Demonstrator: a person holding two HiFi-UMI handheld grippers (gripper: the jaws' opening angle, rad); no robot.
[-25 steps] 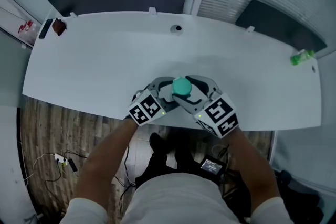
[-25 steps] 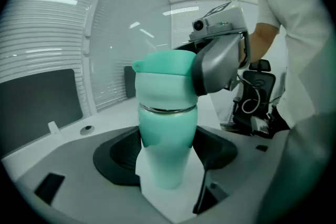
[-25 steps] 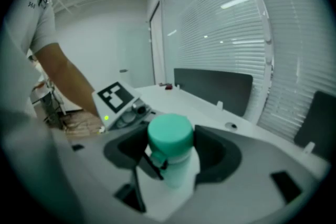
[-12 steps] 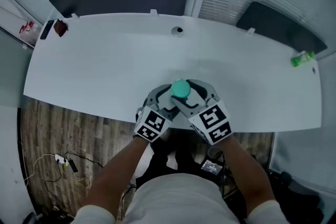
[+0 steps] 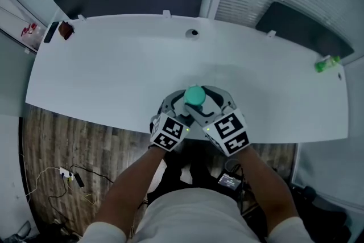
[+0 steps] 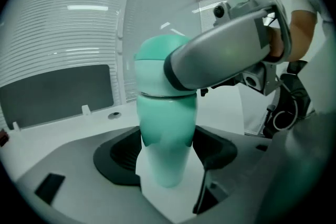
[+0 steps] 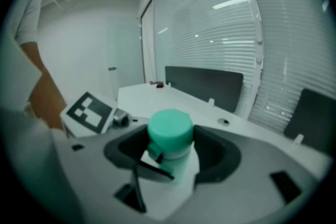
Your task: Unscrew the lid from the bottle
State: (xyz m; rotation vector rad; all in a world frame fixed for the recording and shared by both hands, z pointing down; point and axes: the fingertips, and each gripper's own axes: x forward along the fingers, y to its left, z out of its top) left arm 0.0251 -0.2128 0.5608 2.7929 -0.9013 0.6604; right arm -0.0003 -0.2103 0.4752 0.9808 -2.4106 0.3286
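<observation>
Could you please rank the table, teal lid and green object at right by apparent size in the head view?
1. table
2. teal lid
3. green object, only slightly smaller and farther from the camera, so unsure.

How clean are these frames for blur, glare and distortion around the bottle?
Head view: even light, strong fisheye bowing the table edge, lid crisp. Left gripper view: dark vignetted corners, bottle fairly sharp, bright light streaks over the blinds behind. Right gripper view: same vignette, lid and near jaws slightly soft.
</observation>
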